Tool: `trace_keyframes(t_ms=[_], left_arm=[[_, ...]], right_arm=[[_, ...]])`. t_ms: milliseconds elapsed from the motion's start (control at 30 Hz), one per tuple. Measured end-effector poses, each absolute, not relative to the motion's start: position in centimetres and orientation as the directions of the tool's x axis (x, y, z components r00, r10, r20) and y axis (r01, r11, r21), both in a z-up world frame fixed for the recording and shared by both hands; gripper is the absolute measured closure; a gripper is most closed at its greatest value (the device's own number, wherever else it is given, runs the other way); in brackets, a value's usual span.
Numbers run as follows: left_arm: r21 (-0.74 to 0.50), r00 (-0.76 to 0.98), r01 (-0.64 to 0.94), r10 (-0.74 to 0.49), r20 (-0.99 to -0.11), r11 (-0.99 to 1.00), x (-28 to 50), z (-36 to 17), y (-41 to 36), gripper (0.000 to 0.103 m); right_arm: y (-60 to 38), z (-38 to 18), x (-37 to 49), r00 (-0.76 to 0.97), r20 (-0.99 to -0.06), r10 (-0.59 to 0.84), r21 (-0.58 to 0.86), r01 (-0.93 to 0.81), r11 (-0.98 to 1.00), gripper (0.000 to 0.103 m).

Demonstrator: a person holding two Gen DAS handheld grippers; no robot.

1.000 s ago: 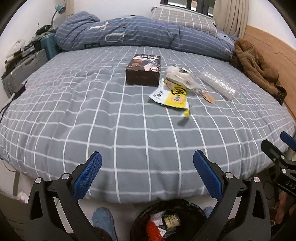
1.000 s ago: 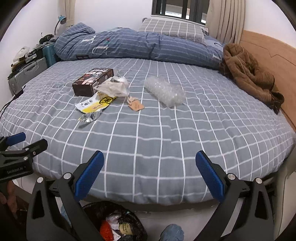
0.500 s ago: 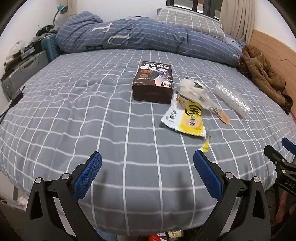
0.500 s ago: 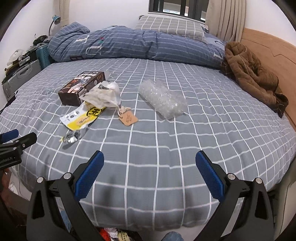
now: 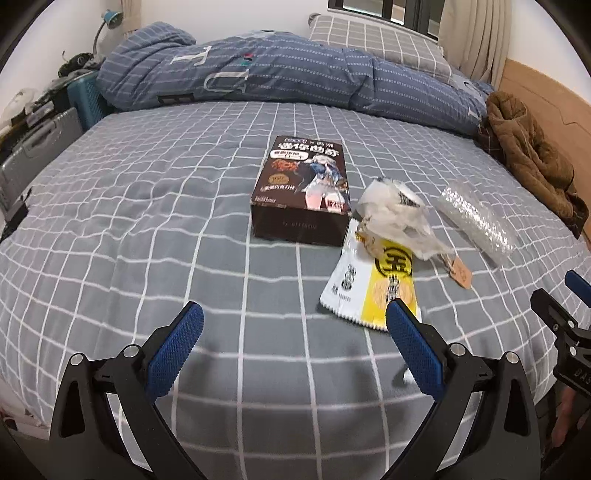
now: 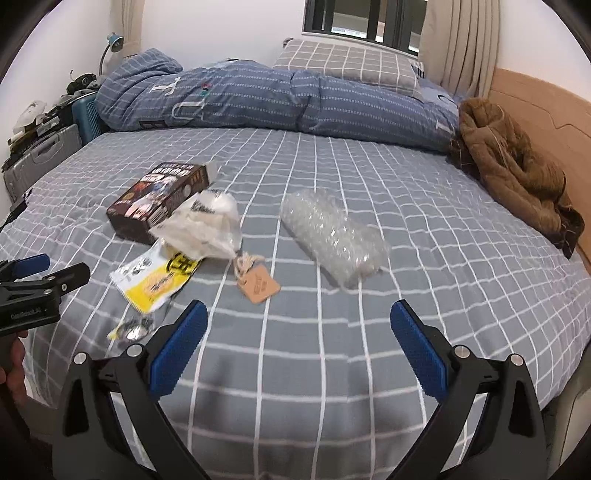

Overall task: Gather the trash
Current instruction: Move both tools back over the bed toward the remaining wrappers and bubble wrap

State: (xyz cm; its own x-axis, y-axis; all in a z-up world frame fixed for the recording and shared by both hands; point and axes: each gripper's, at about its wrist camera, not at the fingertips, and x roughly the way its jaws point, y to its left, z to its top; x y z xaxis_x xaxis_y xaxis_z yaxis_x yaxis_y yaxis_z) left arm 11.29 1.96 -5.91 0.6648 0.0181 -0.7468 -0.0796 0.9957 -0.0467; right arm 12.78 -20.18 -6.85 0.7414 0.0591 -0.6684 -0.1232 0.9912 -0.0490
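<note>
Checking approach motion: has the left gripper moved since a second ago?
Yes. The left gripper has advanced over the bed toward the dark box; the bin seen below it earlier is out of view.

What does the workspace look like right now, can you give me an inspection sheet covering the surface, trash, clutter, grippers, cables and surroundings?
Surface: bed with grey checked sheet, lightly wrinkled.
Job's things: dark printed box; crumpled clear plastic bag lying partly on a yellow-and-white snack wrapper; brown paper tag; bubble wrap roll; small shiny wrapper near the bed edge.
Clutter: brown jacket by the headboard; rolled blue duvet; checked pillow.
Grippers: left gripper open, empty; right gripper open, empty; both above the sheet.
Cables: dark cable at the bed's left edge.
Surroundings: suitcases, desk lamp, window, curtain.
</note>
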Motion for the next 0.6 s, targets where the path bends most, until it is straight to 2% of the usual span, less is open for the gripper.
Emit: trace_keyframes(t_ms=[133,600], left_arm=[[-0.053,0.669,-0.076,0.012,-0.743,0.996,12.8,-5.7,1.9,0.006],[-0.074,0.64,-0.073,-0.01,-0.768,0.995,20.3,-6.8,2.5,0.006]], right_arm=[[-20.7,-6.6,14.6,0.737,-0.673,0.068,-0.011,-0.101,0.995,0.008],[-22.3,-7.9,22.1,0.711,-0.702,0.041,-0.011,-0.069,0.998,0.008]])
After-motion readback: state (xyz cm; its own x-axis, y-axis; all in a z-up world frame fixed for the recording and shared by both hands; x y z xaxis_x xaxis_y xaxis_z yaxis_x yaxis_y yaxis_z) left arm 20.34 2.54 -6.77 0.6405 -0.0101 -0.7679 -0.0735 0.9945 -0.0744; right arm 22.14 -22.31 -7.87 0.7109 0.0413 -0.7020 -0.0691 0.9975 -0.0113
